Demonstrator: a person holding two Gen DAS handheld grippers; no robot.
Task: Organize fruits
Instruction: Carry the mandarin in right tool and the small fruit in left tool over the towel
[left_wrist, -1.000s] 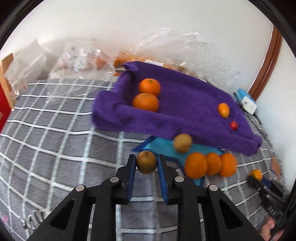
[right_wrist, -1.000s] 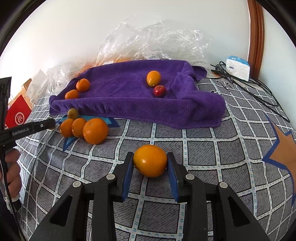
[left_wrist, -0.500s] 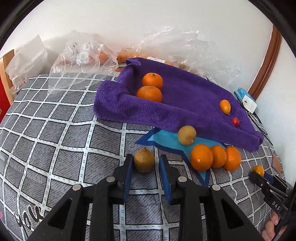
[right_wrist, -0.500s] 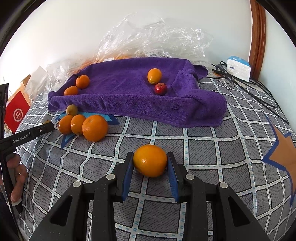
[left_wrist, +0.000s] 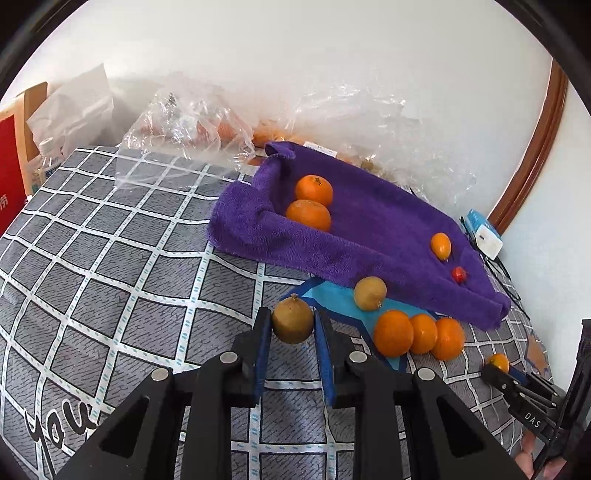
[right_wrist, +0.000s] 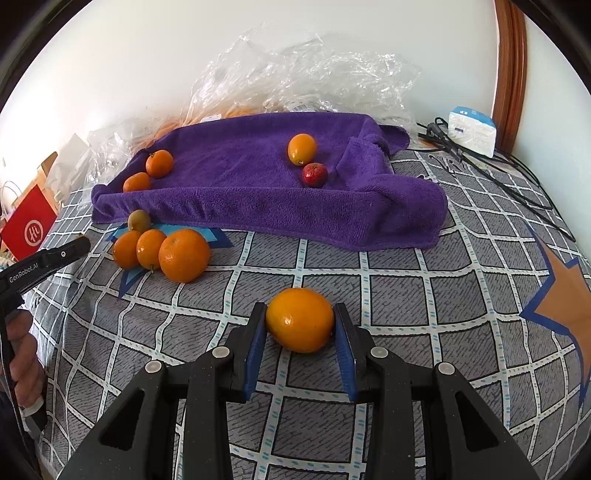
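My left gripper (left_wrist: 291, 319) is closing on a small brown round fruit (left_wrist: 292, 322), and both blue pads press its sides just above the checked quilt. My right gripper (right_wrist: 300, 317) is shut on an orange (right_wrist: 300, 320) that rests on the quilt. Ahead lies a purple towel (left_wrist: 369, 229) with two oranges (left_wrist: 308, 214) at its left end. A small orange (left_wrist: 441, 245) and a red fruit (left_wrist: 459, 273) sit at its right end. In front of the towel are a second brown fruit (left_wrist: 370, 292) and three oranges (left_wrist: 393, 332) in a row.
Crumpled clear plastic bags (right_wrist: 303, 74) lie behind the towel against the white wall. A red paper bag (right_wrist: 31, 227) stands at the left. At the right, by a wooden frame, are a white-and-blue box (right_wrist: 472, 129) and black cables (right_wrist: 480, 162). The checked quilt (left_wrist: 110, 258) covers the surface.
Half a second ago the left jaws stood slightly wider around the brown fruit; now they press on it again. The left view has shifted a little. The right gripper and its orange have not moved.
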